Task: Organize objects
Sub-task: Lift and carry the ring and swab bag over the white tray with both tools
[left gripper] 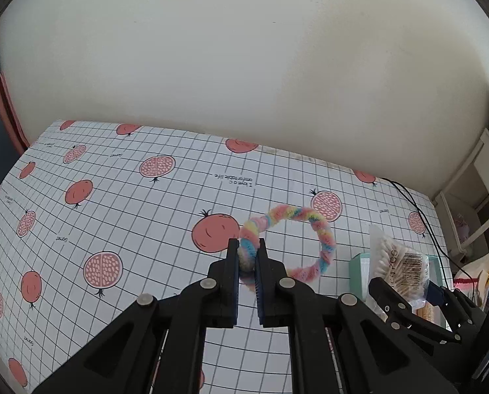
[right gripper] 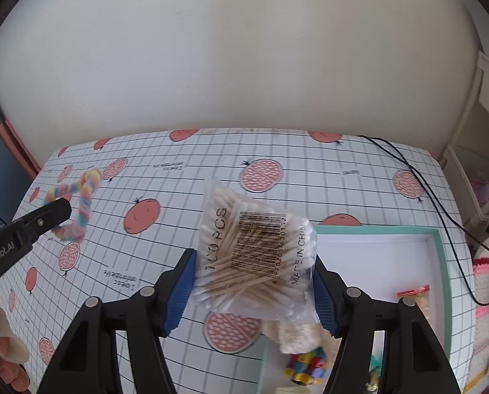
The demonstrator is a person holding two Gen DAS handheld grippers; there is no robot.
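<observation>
Above the bench's right edge, the right tool [right gripper: 254, 282] clamps a cotton-swab bag [right gripper: 254, 252], apparently bound for the teal box [right gripper: 441, 262], while the left tool [left gripper: 247, 262] pinches a fuzzy rainbow ring [left gripper: 323, 243].

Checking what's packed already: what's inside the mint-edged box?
Inside the mint-edged box: a colourful beaded item and a red-trimmed packet. The cotton swab bag, held by the right gripper, hides part.

A: The tabletop's white cloth [left gripper: 119, 216] has a black grid and coral pomegranates; the fuzzy ring [left gripper: 323, 233]?
B: Pastel rainbow twists. The mint-rimmed box [right gripper: 441, 256] is white inside, holding seemingly multicoloured beads [right gripper: 306, 366].
</observation>
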